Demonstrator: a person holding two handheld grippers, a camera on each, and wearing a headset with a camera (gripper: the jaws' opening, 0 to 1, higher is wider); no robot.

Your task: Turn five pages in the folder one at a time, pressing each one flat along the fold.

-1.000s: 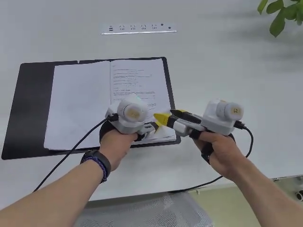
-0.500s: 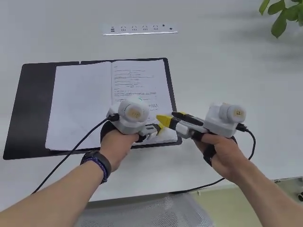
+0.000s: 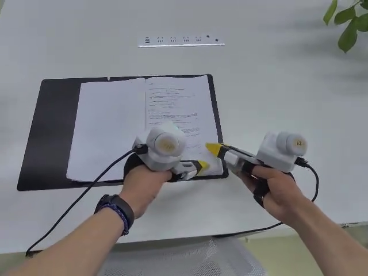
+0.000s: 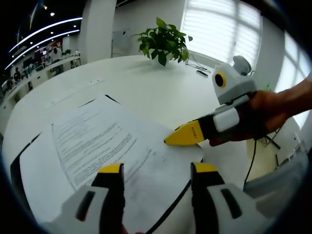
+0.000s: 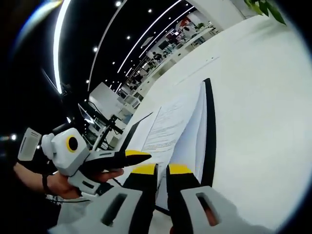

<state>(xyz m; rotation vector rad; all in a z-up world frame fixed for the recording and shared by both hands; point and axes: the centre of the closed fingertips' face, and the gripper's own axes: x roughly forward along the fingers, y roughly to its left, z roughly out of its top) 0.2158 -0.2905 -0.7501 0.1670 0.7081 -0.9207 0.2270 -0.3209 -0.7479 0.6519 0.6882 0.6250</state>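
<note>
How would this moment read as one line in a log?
folder open | left gripper open over printed page, lower corner | right gripper shut, tip at page's right edge

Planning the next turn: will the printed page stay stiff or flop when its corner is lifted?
Probably floppy: the page looks like one thin sheet lying flat on a stack. Likely light, so the right tongs near its lower corner should lift it easily. It may drag the sheet beneath, since edges sit flush.

Right claw (image 5: pixel 161 170) (jaws drawn close together) sits at the folder (image 5: pixel 209 126) corner.
</note>
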